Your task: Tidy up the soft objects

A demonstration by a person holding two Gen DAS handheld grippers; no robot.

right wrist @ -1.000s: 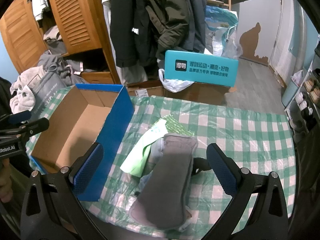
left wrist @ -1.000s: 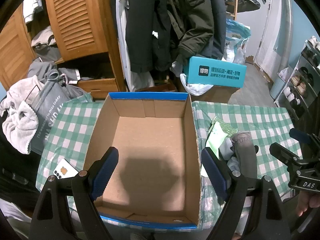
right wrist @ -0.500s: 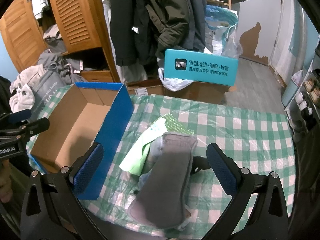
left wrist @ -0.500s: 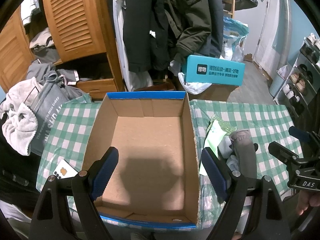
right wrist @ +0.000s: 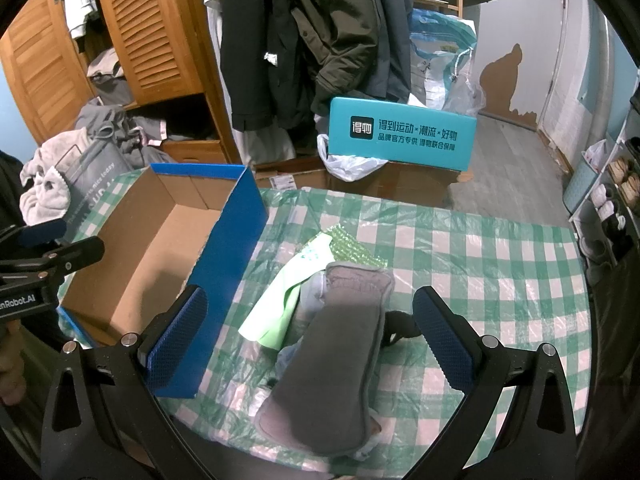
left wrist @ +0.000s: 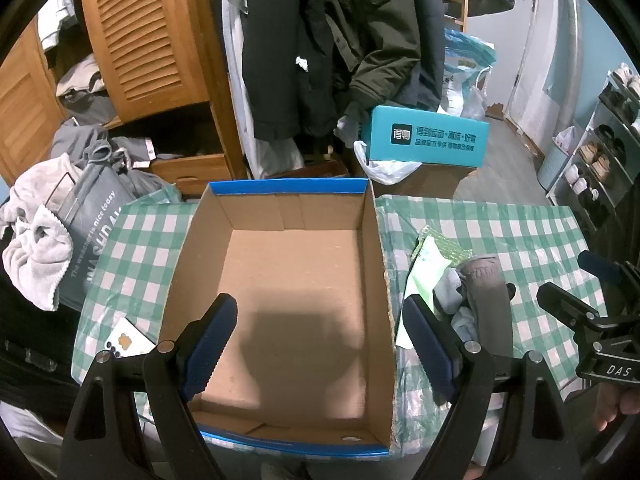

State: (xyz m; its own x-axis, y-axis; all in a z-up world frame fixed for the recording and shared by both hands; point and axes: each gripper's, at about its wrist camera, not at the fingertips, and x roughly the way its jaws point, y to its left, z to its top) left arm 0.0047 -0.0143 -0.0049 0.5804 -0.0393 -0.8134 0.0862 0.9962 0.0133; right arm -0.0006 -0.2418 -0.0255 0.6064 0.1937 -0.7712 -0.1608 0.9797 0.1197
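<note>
The left gripper hangs above the near half of the open blue-sided cardboard box, its blue-padded fingers spread wide and holding nothing; the box floor below is bare brown card with the tool's shadow across it. The right gripper hovers to the right of that box, its fingers equally wide apart and empty, straddling the long dark grey fleece insole that lies on top of the heap of soft things without touching it. Under the insole, still right of the box, a pale grey-blue cloth pokes out, and a pale green plastic pouch leans toward the box's blue wall, close to it; whether it touches the wall cannot be told. Just beyond the pouch a green bubble-wrap sheet lies flat. All of this rests on the green-and-white checked plastic tablecloth, none of it inside the box. On the box's left, near its front corner, a white phone lies on the cloth. Past the box's far left corner a grey printed tote bag stands with a pale towel draped over it. Beyond the box's far wall a teal printed carton sits on a brown one, and behind that dark coats hang beside a louvred wooden wardrobe.
</note>
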